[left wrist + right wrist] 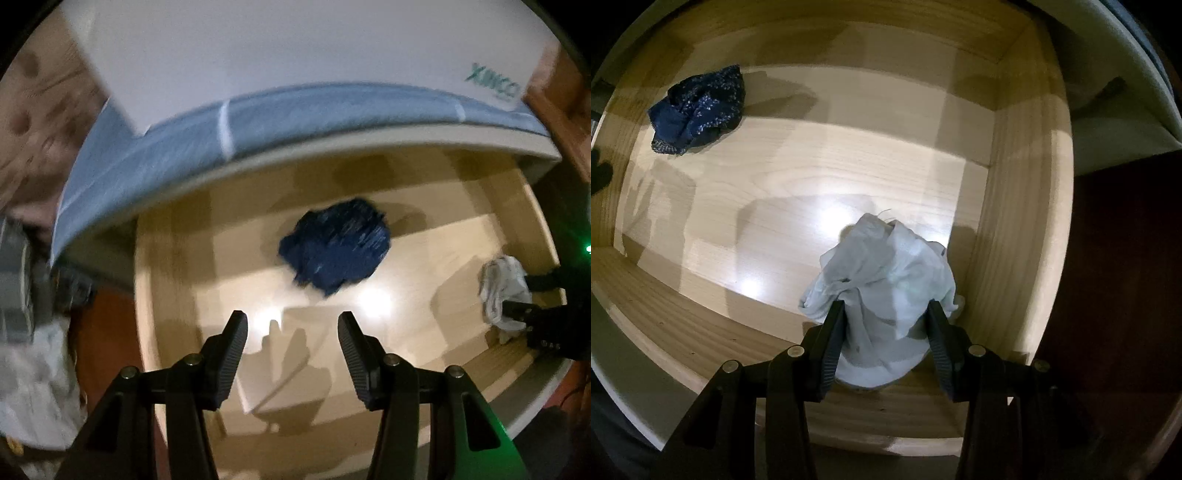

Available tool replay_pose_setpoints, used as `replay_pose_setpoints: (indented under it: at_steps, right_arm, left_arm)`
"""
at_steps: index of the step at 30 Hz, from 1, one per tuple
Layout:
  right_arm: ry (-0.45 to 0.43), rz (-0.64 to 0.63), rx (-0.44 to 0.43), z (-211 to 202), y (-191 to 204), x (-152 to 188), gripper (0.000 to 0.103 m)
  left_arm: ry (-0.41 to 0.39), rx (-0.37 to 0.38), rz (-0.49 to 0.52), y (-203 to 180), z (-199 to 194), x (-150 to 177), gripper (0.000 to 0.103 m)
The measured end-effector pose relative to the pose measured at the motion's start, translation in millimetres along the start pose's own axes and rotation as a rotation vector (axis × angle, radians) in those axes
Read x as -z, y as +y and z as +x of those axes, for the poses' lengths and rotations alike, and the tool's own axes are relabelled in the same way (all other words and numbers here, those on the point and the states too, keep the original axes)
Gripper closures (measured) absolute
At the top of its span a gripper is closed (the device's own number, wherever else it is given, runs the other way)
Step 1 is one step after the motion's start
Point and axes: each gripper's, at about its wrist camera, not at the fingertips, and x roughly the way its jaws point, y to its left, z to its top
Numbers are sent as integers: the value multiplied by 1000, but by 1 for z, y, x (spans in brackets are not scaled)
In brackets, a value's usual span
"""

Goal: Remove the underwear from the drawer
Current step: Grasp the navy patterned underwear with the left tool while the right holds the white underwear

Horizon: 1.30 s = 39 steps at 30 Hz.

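Seen from the right wrist, the right gripper (886,314) points down into the open wooden drawer (1008,236), its two black fingers (833,332) clamped on either side of a crumpled pale underwear (886,280). The cloth bulges out past the fingertips and hangs near the drawer's right wall and front corner; whether its lower folds touch the drawer floor cannot be told. Farther into the drawer, toward its back left corner, a dark blue patterned underwear (698,109) lies bunched on the floor, well apart from the pale one.

From the left wrist, the left gripper (291,325) hangs above the drawer (524,214) with its jaws spread wide and nothing between them; its shadow falls on the bright drawer floor just beneath. Beyond the fingertips, near the middle of the drawer floor toward the back, sits the dark blue patterned underwear (336,245), blurred and not touched by the fingers. At the drawer's right side the pale underwear (502,291) shows in the grip of the right gripper (517,295). Behind the drawer's back edge a blue sheet (295,122) runs across, and beyond that a white mattress (295,48) with teal lettering near its right corner.
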Motion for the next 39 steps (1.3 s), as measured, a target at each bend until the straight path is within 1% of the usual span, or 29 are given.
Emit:
replay_pose_setpoints:
  at_steps: [3,5,8,9,11,14,18,20,22,23,24,27,30,34,39]
  right_arm:
    - [-2,1,1,-4,-4,9,61]
    - [-5,2,1,-4,-4,10,61]
    - [-12,0,2,-7,0,18,61]
    - [-13,0,3,-3,6,14,61]
    - [-12,2,2,16,32,-3,61]
    - [-11,3,2,17,33,-2,61]
    - [-13,3,3,18,33,-1,60]
    - [-14,3,3,18,34,0,60]
    - [-13,2,3,18,34,-1,59]
    - [-14,2,4,18,35,0,59]
    - [-14,1,5,18,35,0,58]
    - [-16,1,8,19,38,1,58]
    - [-17,0,9,18,38,3,58]
    - [-17,-1,11,17,38,5,58]
    - [-16,-1,13,15,39,6,57]
  left_arm:
    - [-9,70,26,-1,6,-12,51]
    - [-5,84,49,-3,14,-19,51]
    - [17,81,92,-9,27,-28,51]
    - [22,82,113,-13,30,-32,51]
    - [26,82,149,-19,36,-37,51]
    - [29,82,203,-27,43,-44,51]
    - [52,83,238,-31,56,-51,51]
    - [63,58,258,-33,63,-55,51]
    - [71,51,254,-32,68,-56,52]
    - [81,49,242,-30,71,-58,56]
    - [95,54,233,-27,75,-58,63]
    - [106,34,196,-20,81,-58,66]
    - [121,31,170,-14,83,-59,68]
    - [153,13,166,-13,87,-58,70]
    - [220,-8,176,-12,89,-51,70]
